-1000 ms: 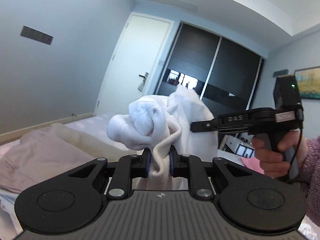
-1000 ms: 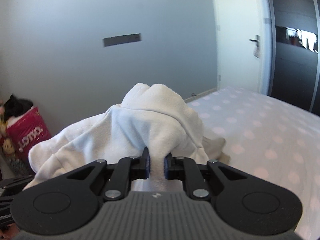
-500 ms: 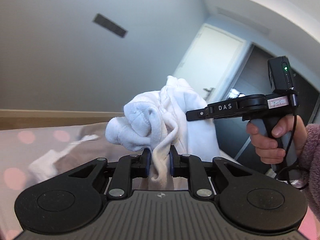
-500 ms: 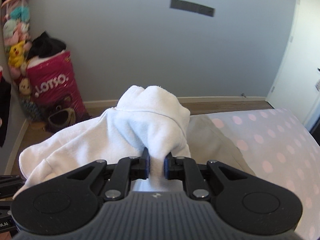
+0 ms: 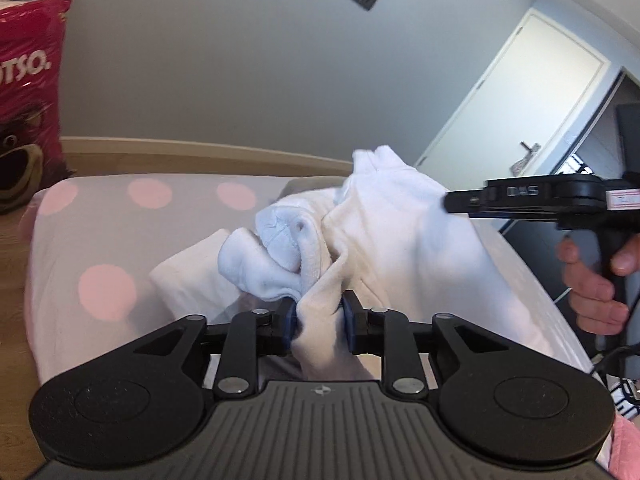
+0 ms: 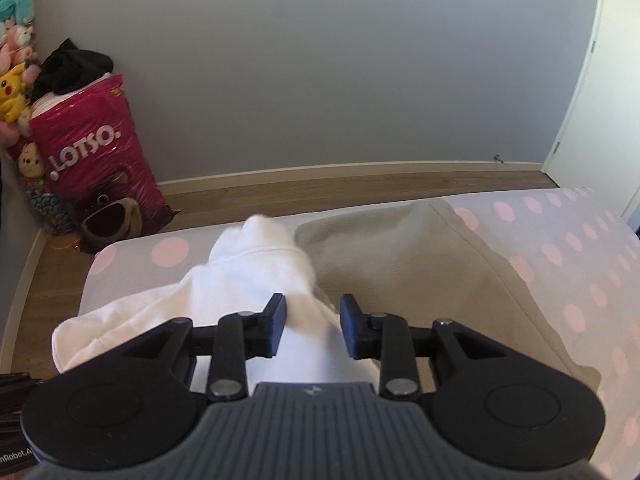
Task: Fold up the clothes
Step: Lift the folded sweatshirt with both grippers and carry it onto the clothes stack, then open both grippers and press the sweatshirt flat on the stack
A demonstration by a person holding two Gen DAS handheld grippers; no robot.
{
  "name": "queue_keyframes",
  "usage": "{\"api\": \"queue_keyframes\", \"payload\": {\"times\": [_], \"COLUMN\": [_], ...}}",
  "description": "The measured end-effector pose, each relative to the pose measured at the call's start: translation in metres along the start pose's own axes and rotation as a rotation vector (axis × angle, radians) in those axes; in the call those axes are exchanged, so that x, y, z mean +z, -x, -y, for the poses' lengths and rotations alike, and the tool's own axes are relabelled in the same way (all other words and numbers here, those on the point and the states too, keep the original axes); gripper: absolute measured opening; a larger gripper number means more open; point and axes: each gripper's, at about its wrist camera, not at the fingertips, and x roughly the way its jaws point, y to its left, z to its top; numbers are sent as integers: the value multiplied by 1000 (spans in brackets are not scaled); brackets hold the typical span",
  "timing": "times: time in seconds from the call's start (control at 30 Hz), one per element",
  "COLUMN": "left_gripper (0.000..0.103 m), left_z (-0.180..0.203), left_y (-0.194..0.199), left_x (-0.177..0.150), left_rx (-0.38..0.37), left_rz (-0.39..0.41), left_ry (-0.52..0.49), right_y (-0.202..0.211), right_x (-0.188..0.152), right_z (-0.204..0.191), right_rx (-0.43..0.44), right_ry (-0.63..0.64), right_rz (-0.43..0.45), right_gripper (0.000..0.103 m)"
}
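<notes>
The white garment (image 5: 400, 236) is lying bunched on the bed (image 5: 100, 236), whose cover is pale with pink dots. In the left wrist view the left gripper (image 5: 318, 322) is opening its jaws, but a fold of the white cloth is sitting between the blue pads, which are touching it on both sides. The rest of the garment is piling up ahead and to the right of the gripper, with a rolled cuff or hem just above the jaws.

The right gripper (image 6: 312, 326) is opening too; in its own view the jaws are standing apart with white cloth lying in the gap, the left pad touching it and the right pad clear of it. In the left wrist view this gripper is reaching in from the right, a hand (image 5: 596, 284) gripping its handle, its side reading "DAS".

A beige garment (image 6: 420, 264) is lying on the bed just right of the white one, touching it.

A pink bag (image 6: 92, 148) reading "LOTSO." is standing on the wood floor against the grey wall, black cloth sticking out of its top, plush toys (image 6: 12, 88) stacked beside it.
</notes>
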Motion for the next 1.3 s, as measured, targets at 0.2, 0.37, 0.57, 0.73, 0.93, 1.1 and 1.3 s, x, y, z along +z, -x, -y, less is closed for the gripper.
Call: {"api": "queue_keyframes", "payload": {"times": [0.2, 0.37, 0.57, 0.73, 0.93, 1.1, 1.3], "left_gripper": [30, 30, 28, 27, 27, 27, 27], "left_z": [-1, 14, 42, 50, 59, 69, 71], "left_y": [14, 20, -2, -36, -59, -65, -51], "left_x": [7, 16, 10, 6, 11, 9, 11], "left_rx": [96, 174, 83, 111, 118, 141, 150], "left_rz": [61, 174, 121, 7, -34, -41, -32], "left_ry": [2, -34, -164, -182, -199, -246, -239], "right_y": [23, 30, -15, -58, -93, -80, -20], "right_x": [-5, -17, -21, -17, -21, -20, -19], "right_z": [7, -15, 2, 13, 41, 47, 40], "right_rx": [25, 14, -34, -41, -27, 6, 74], "right_ry": [-75, -7, -109, -162, -290, -307, -244], "right_rz": [-13, -34, -96, -161, -216, -217, -178], "right_gripper": [17, 14, 15, 15, 15, 15, 42]}}
